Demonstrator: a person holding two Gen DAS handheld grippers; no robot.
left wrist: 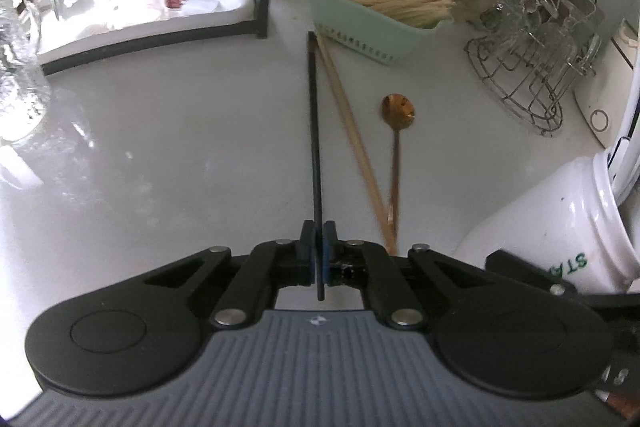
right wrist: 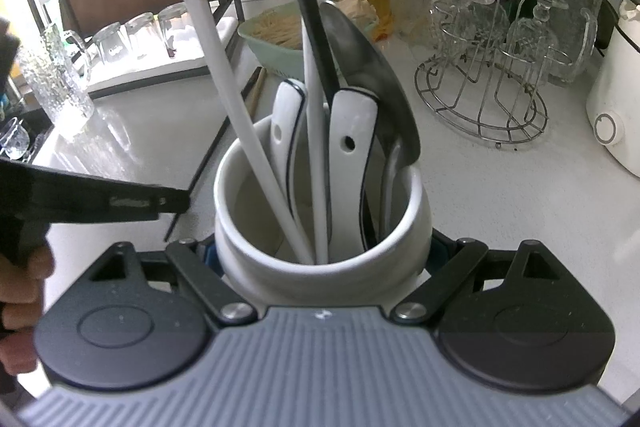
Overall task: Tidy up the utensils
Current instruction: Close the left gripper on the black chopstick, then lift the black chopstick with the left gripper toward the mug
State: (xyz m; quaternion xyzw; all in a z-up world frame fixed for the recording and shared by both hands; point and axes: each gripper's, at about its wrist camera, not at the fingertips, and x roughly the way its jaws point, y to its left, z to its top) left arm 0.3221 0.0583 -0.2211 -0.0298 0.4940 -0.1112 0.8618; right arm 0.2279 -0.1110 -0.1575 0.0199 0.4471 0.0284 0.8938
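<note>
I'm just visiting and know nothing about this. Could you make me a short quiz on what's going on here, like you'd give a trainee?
1. True or false: the left hand-held gripper is shut on a black chopstick.
2. What is the right hand-held gripper clamped around? A) green basket B) white utensil jar C) wire glass rack
3. Fill in: on the counter, a copper-coloured ____ lies right of the wooden chopstick.

Key:
1. True.
2. B, the white utensil jar.
3. Spoon.
</note>
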